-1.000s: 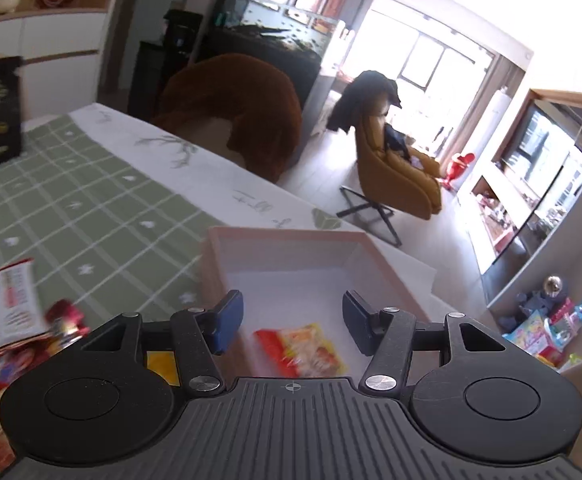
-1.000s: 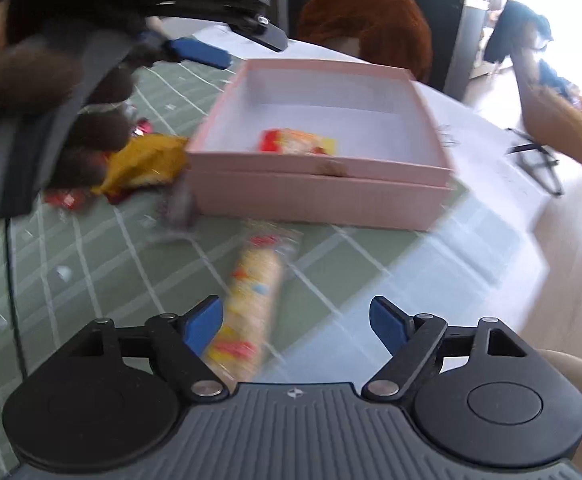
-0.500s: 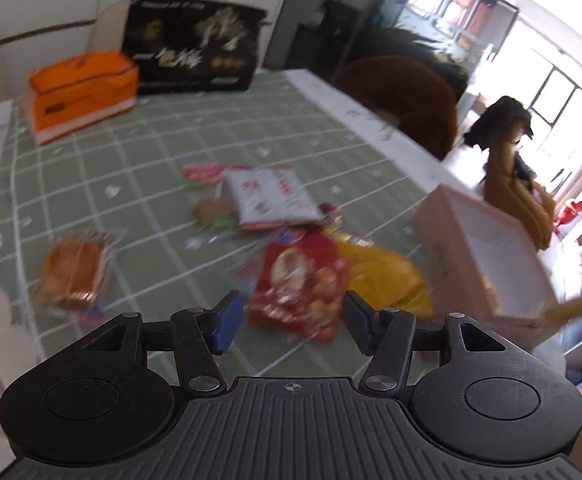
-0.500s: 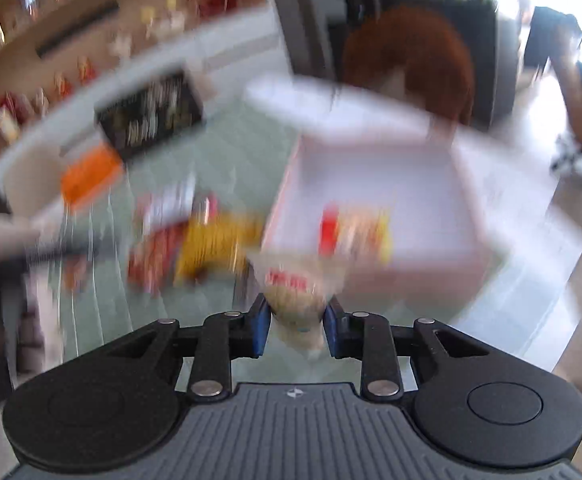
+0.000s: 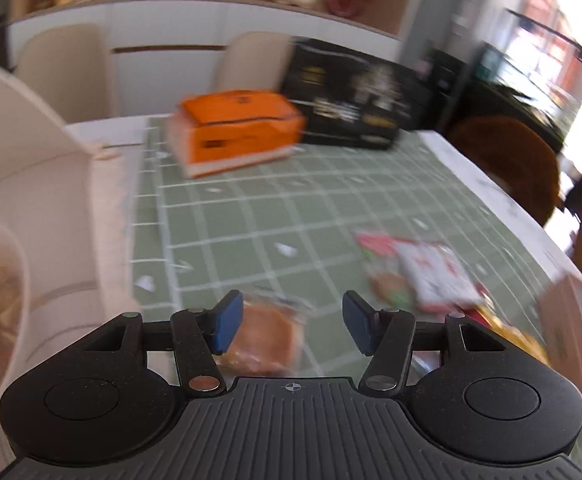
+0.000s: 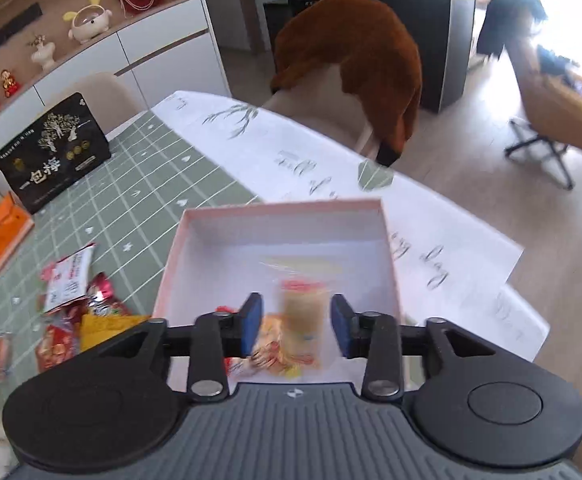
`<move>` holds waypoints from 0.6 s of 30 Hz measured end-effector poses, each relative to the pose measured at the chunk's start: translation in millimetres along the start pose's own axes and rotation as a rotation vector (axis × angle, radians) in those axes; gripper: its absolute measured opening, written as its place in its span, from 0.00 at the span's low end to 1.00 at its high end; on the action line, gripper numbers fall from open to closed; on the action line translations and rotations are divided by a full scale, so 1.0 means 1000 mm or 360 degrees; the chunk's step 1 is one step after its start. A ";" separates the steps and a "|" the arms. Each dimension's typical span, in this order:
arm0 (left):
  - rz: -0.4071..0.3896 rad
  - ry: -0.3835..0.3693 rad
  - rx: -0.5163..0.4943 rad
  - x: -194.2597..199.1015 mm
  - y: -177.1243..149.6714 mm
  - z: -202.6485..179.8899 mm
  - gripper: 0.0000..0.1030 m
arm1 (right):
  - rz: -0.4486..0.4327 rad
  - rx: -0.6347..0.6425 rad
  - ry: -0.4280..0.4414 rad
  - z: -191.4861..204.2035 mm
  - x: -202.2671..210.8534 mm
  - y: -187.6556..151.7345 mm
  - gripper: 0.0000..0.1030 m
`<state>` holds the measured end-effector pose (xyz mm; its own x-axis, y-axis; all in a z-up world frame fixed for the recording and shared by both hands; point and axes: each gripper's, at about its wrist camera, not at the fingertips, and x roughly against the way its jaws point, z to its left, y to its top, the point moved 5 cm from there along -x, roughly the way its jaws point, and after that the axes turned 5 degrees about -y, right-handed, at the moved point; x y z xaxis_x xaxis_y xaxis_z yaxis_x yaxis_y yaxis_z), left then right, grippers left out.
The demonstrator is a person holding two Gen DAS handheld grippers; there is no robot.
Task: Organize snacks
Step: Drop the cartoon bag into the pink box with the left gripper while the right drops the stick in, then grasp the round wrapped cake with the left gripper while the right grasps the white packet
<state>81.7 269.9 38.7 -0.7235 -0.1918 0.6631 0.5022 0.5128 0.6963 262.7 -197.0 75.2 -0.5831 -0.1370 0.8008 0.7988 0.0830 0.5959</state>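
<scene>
On the green checked tablecloth point(image 6: 139, 196) we see the whole work laid out, and we judge it to be at an early stage. Our pink box point(image 6: 195, 240) stands at the near edge of the cloth, where the white runner begins, and it is mostly bare inside. One red and yellow packet point(image 6: 269, 354) already lies on its floor, near the wall closest to us.

Our right gripper point(image 6: 294, 326) hangs above the box and its jaws are opening. Between them is a long yellow snack point(image 6: 305, 314), blurred, with a gap on each side, so the pads do not press on it; we think it is dropping into the box. That would make two snacks inside.

Several packets are not yet sorted. Left of the box lies a small heap: a white and red packet point(image 6: 69, 280), a yellow packet point(image 6: 105, 326) touching the box wall, and red wrappers point(image 6: 57, 346) beside it.

Well apart from this heap, a brown pastry in clear wrap point(image 5: 265, 336) lies alone on the cloth. Our left gripper point(image 5: 289, 322) hovers over it with jaws about half open and nothing held. We suppose this pastry is the next piece to take. How many packets lie under the heap we cannot tell.
</scene>
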 end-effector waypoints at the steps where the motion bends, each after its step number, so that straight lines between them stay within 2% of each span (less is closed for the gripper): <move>1: 0.0000 0.0026 0.0041 -0.004 0.003 0.008 0.59 | -0.0024 0.0011 -0.0022 0.000 0.002 0.001 0.50; 2: 0.0008 0.0046 0.0076 -0.009 0.005 0.015 0.59 | -0.0048 0.0020 -0.0036 0.001 0.004 0.001 0.55; 5: 0.0074 0.0057 0.0127 -0.027 0.006 0.025 0.59 | -0.0068 0.0037 -0.0022 0.009 0.008 -0.002 0.57; 10: 0.0208 0.0055 -0.0004 -0.052 -0.009 0.015 0.59 | -0.0020 0.0132 0.0075 0.042 0.006 -0.017 0.58; 13: 0.0235 0.0016 -0.0066 -0.052 -0.022 0.003 0.60 | 0.0008 0.0218 0.0129 0.072 0.003 -0.024 0.60; 15: 0.0261 -0.0039 -0.0073 -0.046 -0.035 -0.007 0.61 | 0.0024 0.0268 0.0193 0.093 0.003 -0.026 0.67; 18: 0.0274 -0.0128 -0.0158 -0.033 -0.057 -0.033 0.61 | 0.0060 0.0350 0.0295 0.135 -0.002 -0.026 0.70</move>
<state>92.7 219.3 -14.4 -0.6563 -0.0388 0.7535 0.6633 0.4462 0.6008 222.9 -65.4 66.8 -0.5007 -0.3060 0.8097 0.7561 0.3007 0.5812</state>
